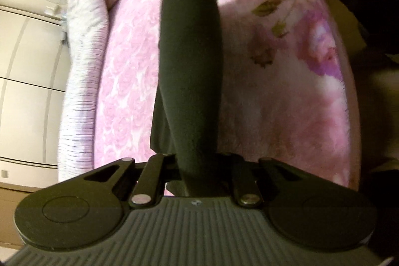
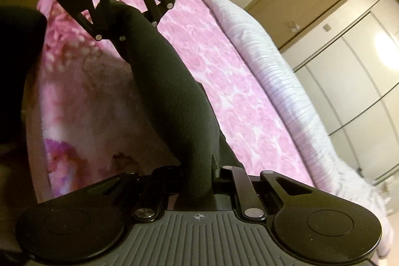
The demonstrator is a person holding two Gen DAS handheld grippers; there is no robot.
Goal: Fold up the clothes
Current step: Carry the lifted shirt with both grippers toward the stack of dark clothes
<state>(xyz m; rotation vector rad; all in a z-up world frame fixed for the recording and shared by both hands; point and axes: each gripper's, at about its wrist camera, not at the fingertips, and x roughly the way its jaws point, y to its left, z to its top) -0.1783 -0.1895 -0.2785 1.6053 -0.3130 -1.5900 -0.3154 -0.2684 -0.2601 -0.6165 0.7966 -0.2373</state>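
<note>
A long black cloth garment [image 1: 192, 46] hangs stretched between the two tools above the bed with the fluffy pink flower blanket [image 1: 129, 71]. The left tool [image 1: 197, 166] pinches one end tight. The right tool [image 2: 199, 176] pinches the other end tight.

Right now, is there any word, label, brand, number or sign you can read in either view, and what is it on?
No readable text in either view.
Left gripper: a small crosshair mark on its base, no letters.
Right gripper: the same crosshair mark, no letters.
Black garment: no tag or print showing.
Pink blanket: flower pattern only.
Wardrobe: small wall plate beside it, too blurred to read.
</note>
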